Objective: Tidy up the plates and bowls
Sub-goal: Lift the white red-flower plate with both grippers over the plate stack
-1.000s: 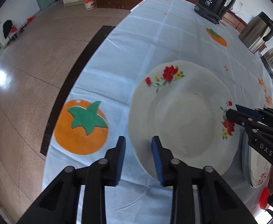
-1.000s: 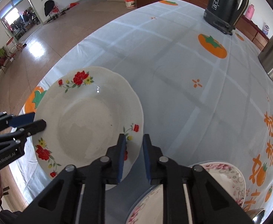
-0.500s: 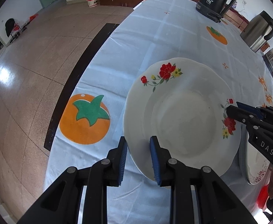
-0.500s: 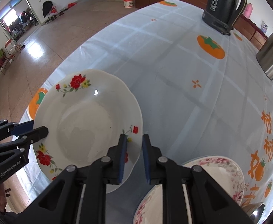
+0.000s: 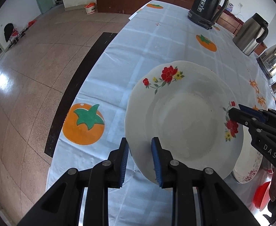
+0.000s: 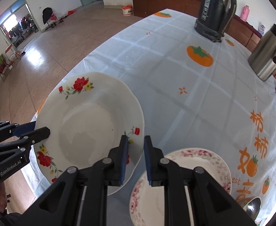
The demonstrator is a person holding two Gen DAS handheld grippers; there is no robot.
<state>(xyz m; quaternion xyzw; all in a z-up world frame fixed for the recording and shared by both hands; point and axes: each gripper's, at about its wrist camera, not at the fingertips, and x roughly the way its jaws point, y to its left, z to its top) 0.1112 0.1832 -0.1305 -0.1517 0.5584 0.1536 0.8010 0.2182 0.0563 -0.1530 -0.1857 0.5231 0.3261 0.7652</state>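
A white deep plate (image 5: 183, 120) with red flowers is held off the tablecloth between both grippers. My left gripper (image 5: 140, 146) is shut on its near left rim, the blue pads on either side of the edge. My right gripper (image 6: 136, 143) is shut on the opposite rim by a small red flower. Each gripper also shows in the other view: the right gripper (image 5: 236, 113) at the plate's right edge, the left gripper (image 6: 41, 130) at its left edge. A second plate (image 6: 175, 169) with a pink flower border lies on the table under the right gripper.
A black kettle (image 5: 207, 1), a steel jug (image 5: 251, 33) and a steel kettle (image 5: 273, 60) stand along the far right of the table. A spoon (image 6: 253, 207) lies near the pink-bordered plate. The table's left edge (image 5: 85, 86) drops to a tiled floor.
The flowered plate has come up off the tablecloth with both grippers still clamped on its rim. More of the room and table shows as both cameras rise.
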